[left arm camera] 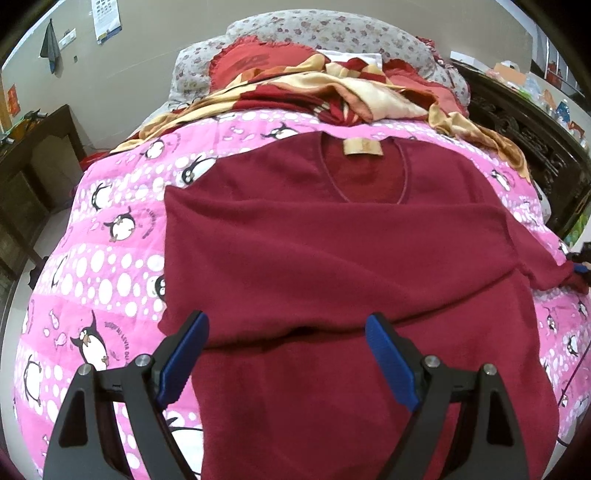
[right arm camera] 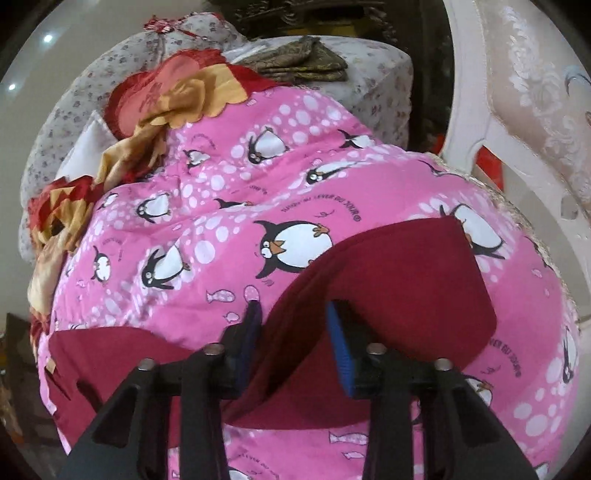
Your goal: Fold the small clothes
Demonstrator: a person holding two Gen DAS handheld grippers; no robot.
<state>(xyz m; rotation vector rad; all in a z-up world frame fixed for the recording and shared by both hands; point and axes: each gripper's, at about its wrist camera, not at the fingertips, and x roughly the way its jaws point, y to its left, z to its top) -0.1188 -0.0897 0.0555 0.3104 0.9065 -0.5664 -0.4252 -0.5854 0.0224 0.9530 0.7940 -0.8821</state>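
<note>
A dark red sweater [left arm camera: 332,258] lies on a pink penguin quilt [left arm camera: 110,266], neck label away from me, its left sleeve folded across the chest. My left gripper [left arm camera: 286,336] is open and empty just above the sweater's lower body. In the right wrist view my right gripper [right arm camera: 293,314] has its blue-padded jaws part open around a raised fold of the red sleeve [right arm camera: 388,280]; the cloth runs between them and drapes over the right pad. The sleeve end lies on the quilt [right arm camera: 221,206] beyond. The sweater body [right arm camera: 122,354] shows at lower left.
A red and gold blanket [left arm camera: 332,88] and floral pillows [left arm camera: 314,33] are heaped at the bed's head. A dark wooden cabinet [left arm camera: 29,177] stands left of the bed, a carved dark bed frame [left arm camera: 524,136] right. A cream upholstered chair [right arm camera: 524,122] stands close on the right.
</note>
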